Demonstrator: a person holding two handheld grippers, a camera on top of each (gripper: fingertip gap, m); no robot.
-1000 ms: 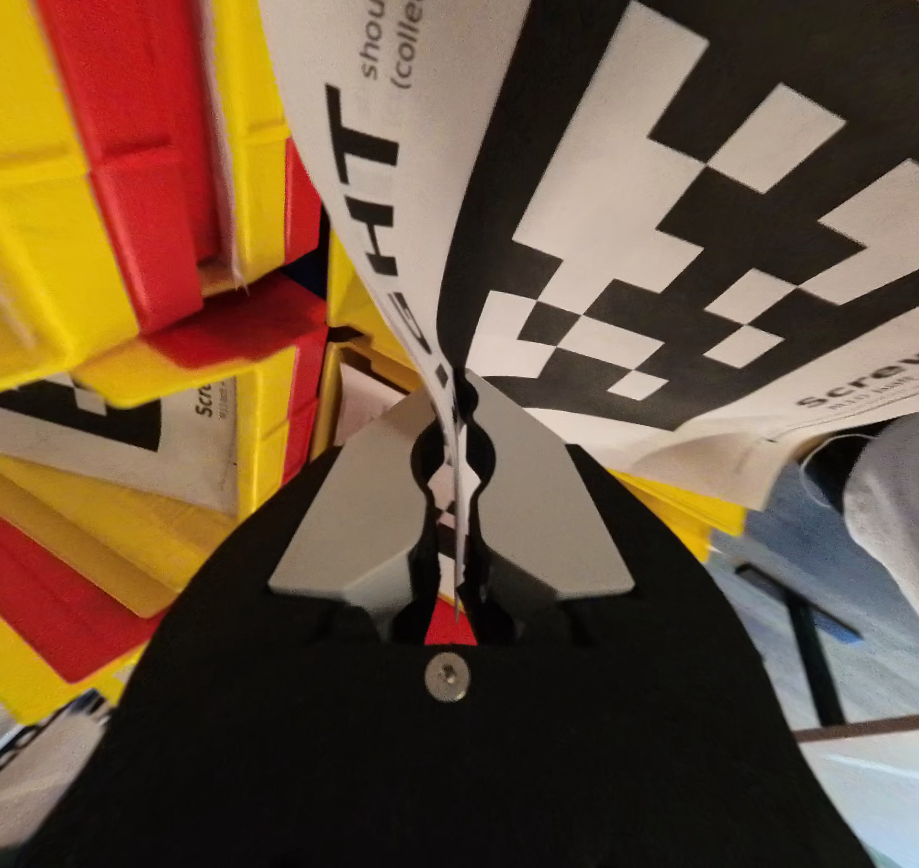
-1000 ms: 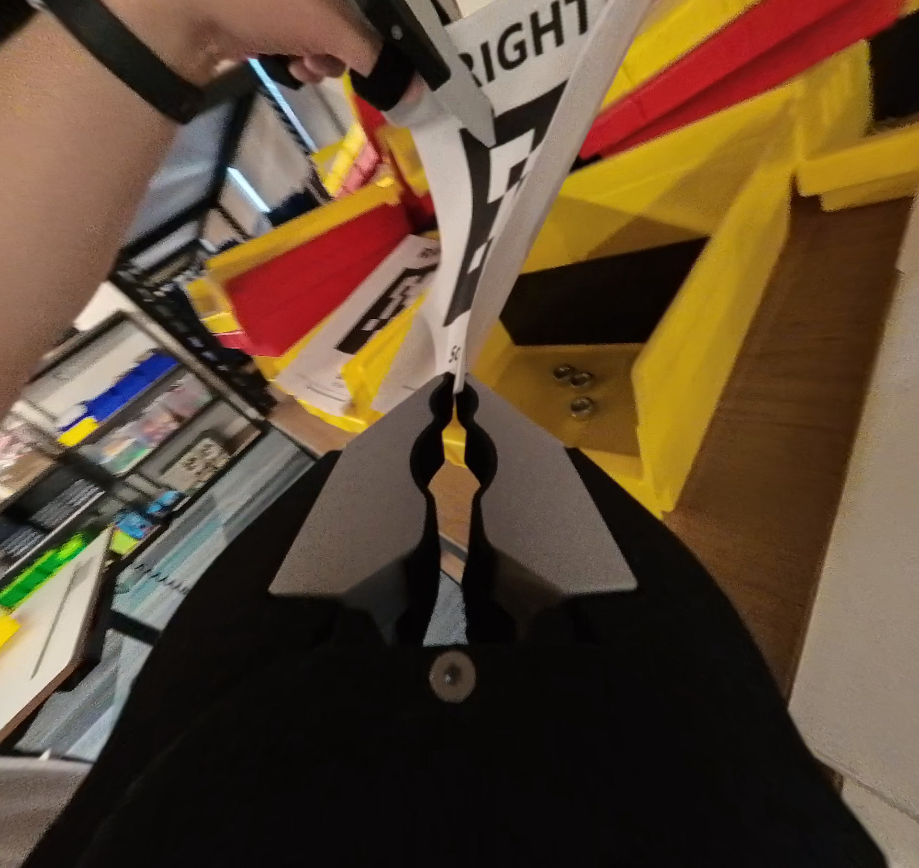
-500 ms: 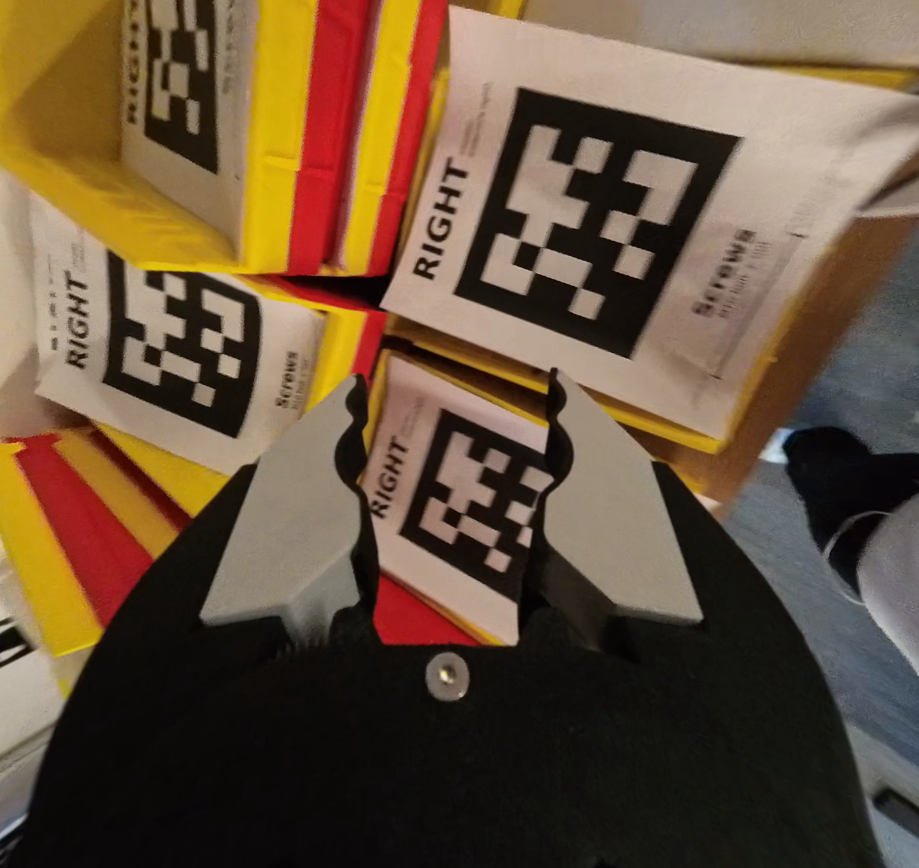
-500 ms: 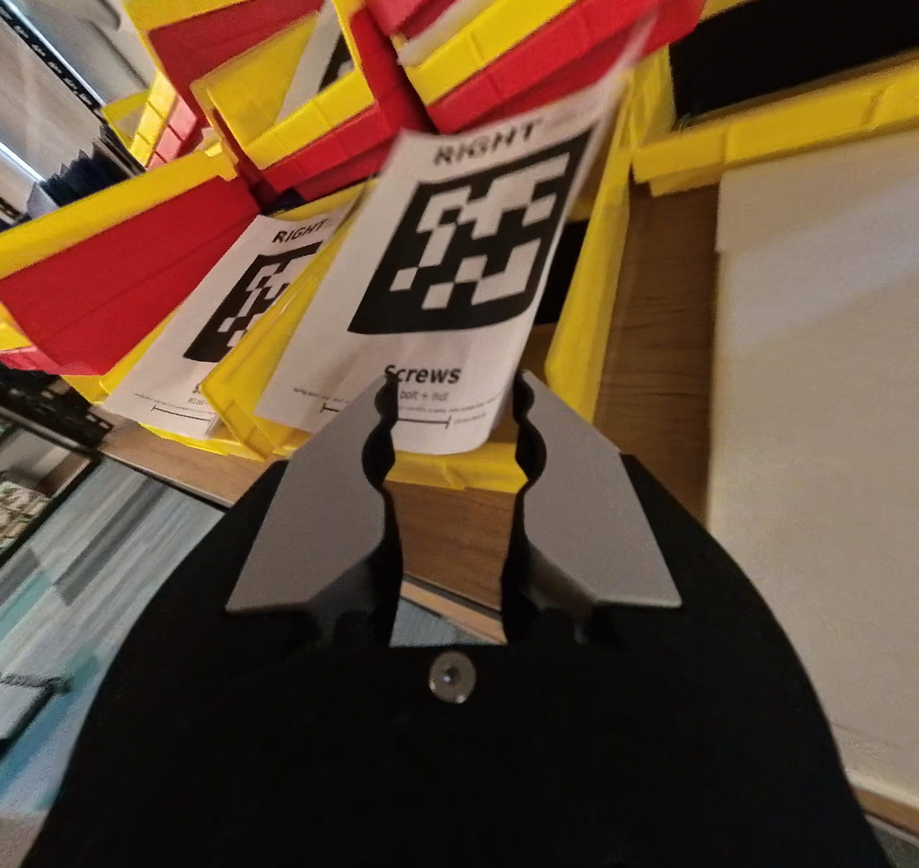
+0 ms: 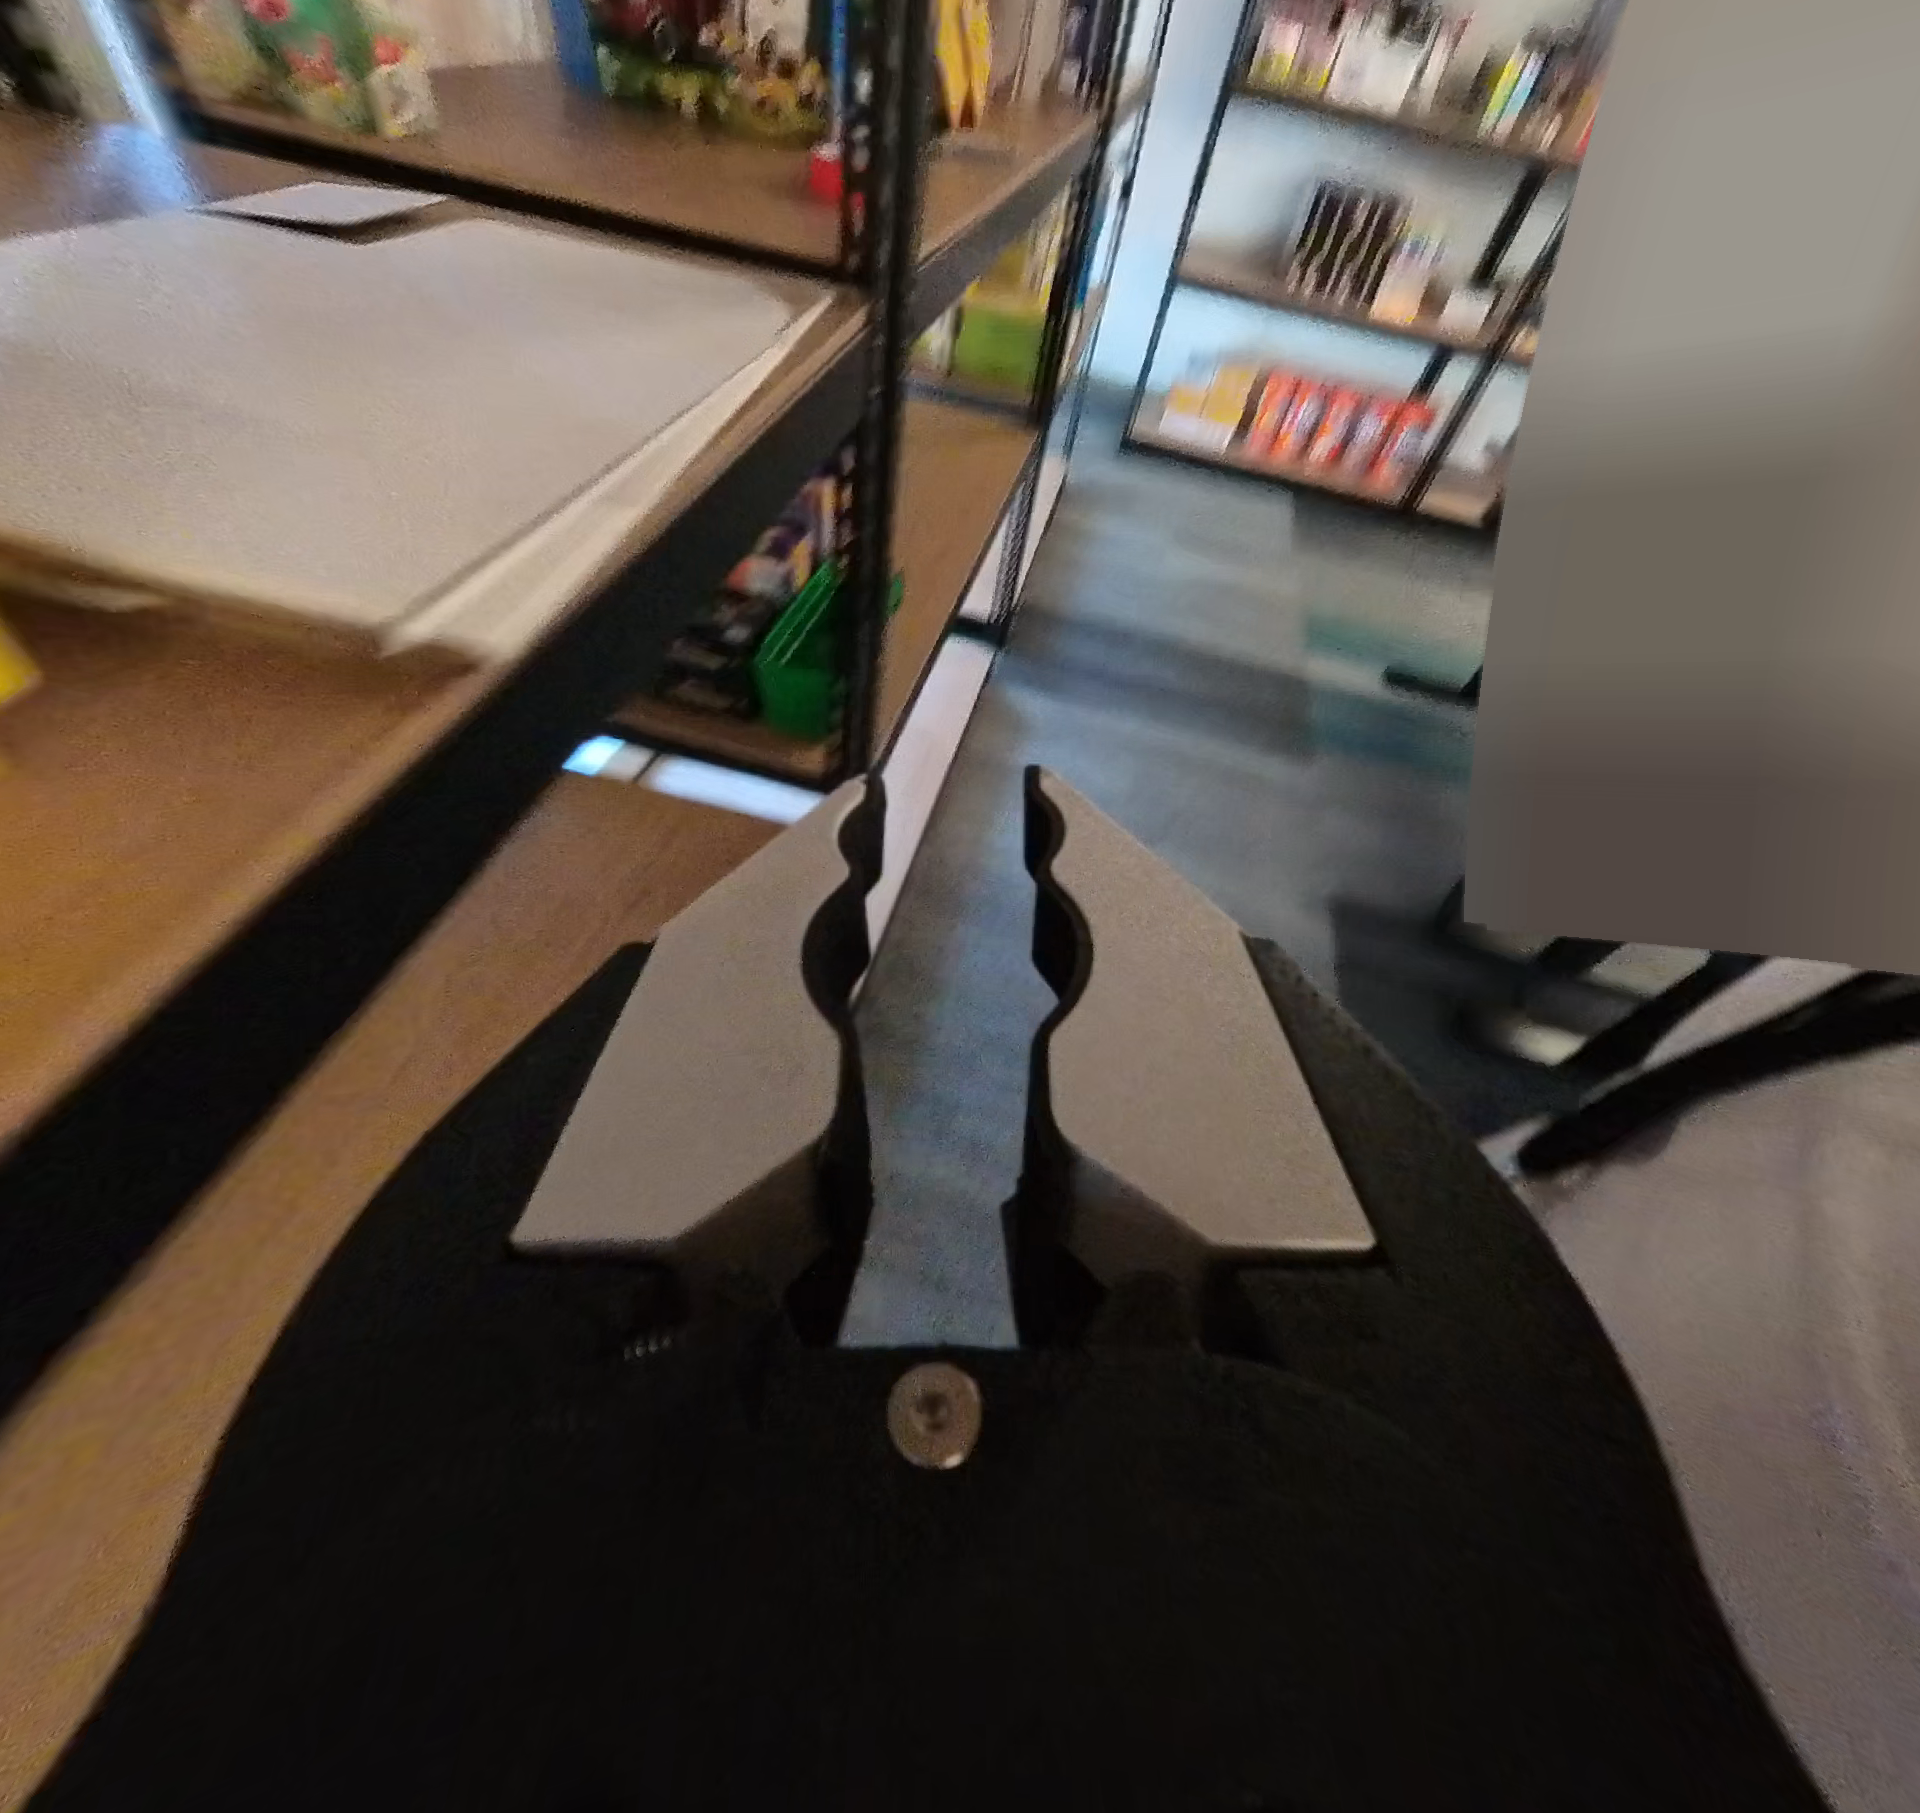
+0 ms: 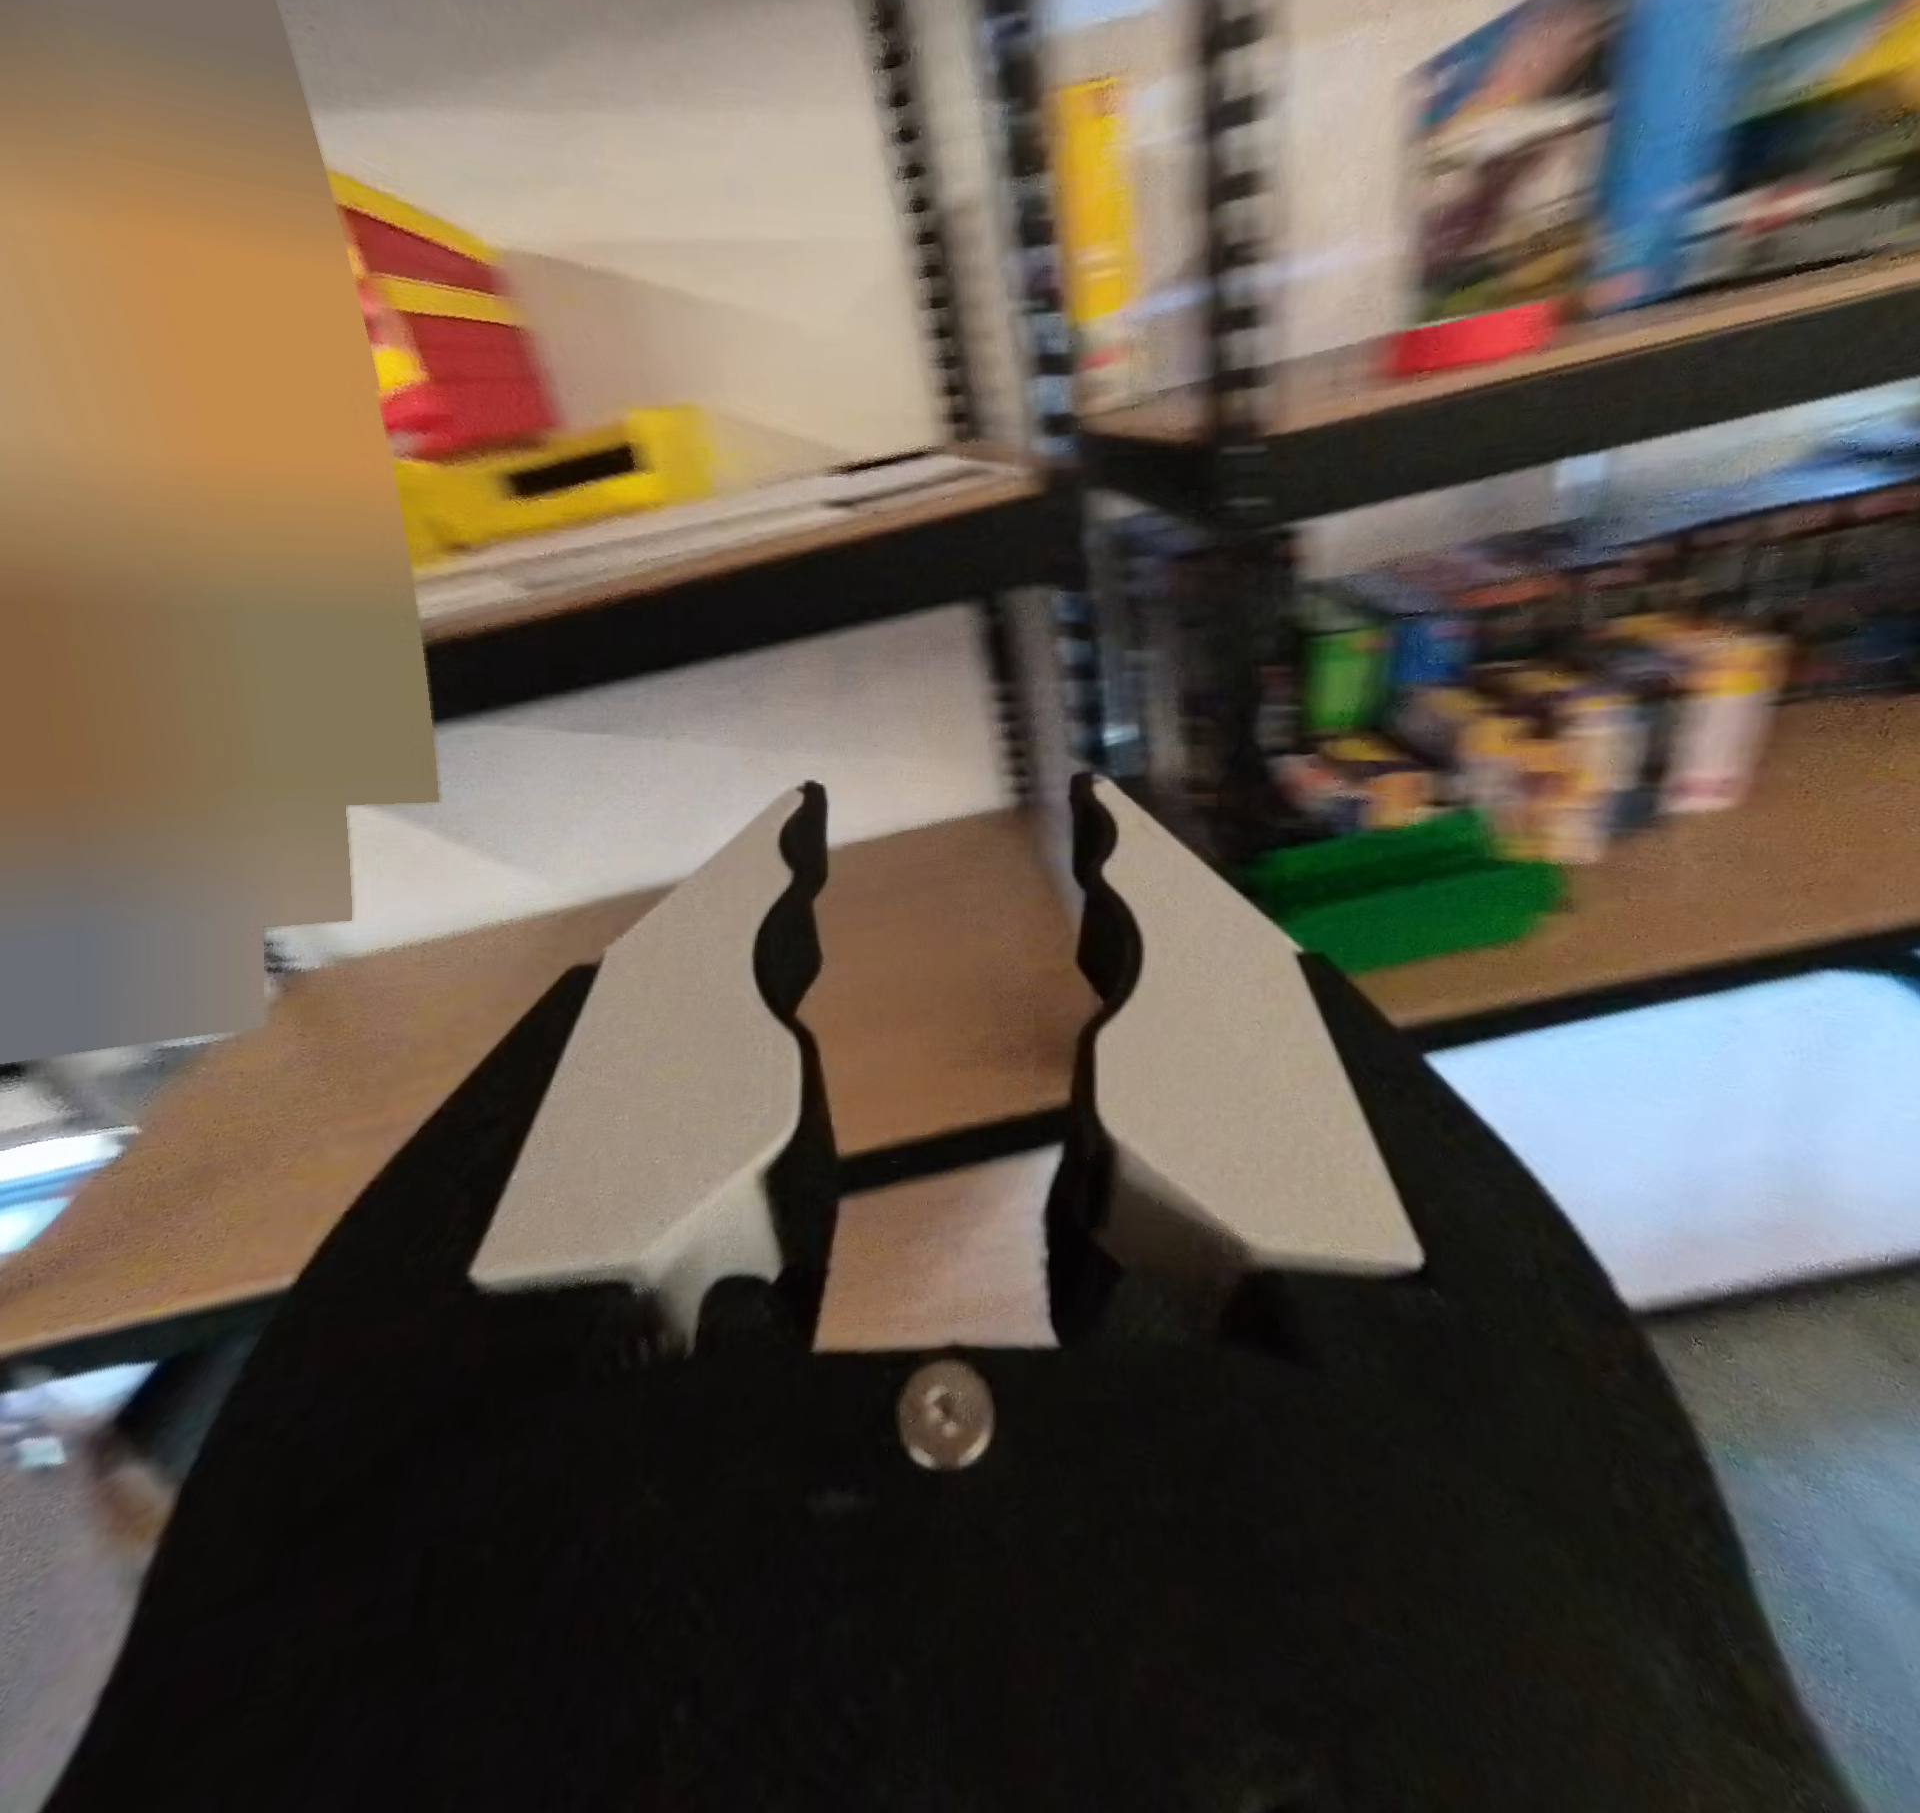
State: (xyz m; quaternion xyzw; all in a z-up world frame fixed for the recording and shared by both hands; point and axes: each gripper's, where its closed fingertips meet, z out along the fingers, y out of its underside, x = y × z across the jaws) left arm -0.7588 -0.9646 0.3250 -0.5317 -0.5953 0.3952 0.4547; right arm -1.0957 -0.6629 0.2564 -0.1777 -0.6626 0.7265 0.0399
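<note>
My left gripper (image 5: 954, 787) is open and empty, held in the air beside a wooden shelf (image 5: 208, 828) with a black metal frame. A flat white sheet stack (image 5: 343, 392) lies on that shelf to its upper left. My right gripper (image 6: 943, 797) is open and empty, pointing at a lower wooden shelf board (image 6: 935, 953). Yellow and red bins (image 6: 499, 413) stand on the upper shelf, far to its upper left. Neither gripper touches anything.
Black shelf posts (image 5: 878, 309) (image 6: 1039, 309) stand ahead of both grippers. Coloured boxes (image 6: 1662, 132) fill the right shelves, and a green bin (image 6: 1403, 890) sits on a lower board. Grey floor (image 5: 1195, 672) and more shelving (image 5: 1351, 309) lie beyond. Both views are blurred. The grippers' ends are close to 45 cm from one another.
Both grippers let go of the paper label on the yellow bin a second ago, opened, and have swung away from the bins to face the shelf frame and the room.
</note>
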